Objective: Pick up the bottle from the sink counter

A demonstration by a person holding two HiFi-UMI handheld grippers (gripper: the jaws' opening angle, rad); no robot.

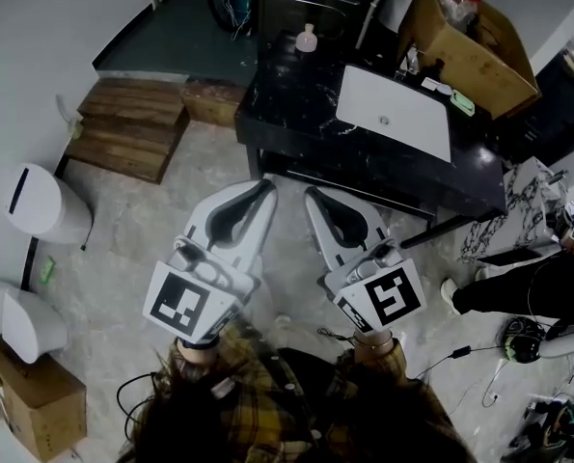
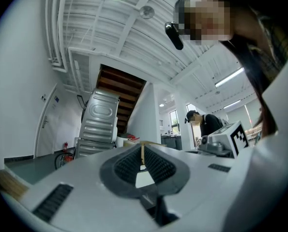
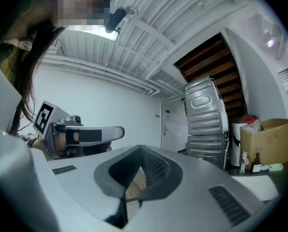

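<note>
We hold left gripper (image 1: 264, 189) and right gripper (image 1: 313, 197) side by side, fingers pressed together, empty; bottle (image 1: 307, 39) stands far-left on bench (image 1: 296, 123).

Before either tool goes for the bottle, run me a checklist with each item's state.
1. Bottle located: upright at the black counter's far edge, left of the white sink: ok.
2. Left tool empty: jaws together, nothing between: ok.
3. Right tool empty: jaws together, nothing between: ok.
4. Jaws open for a grasp: both shut: not ok.
5. Tools at the bottle: both over the floor, short of the counter: not ok.
6. Bottle's fill level: cannot tell.
</note>
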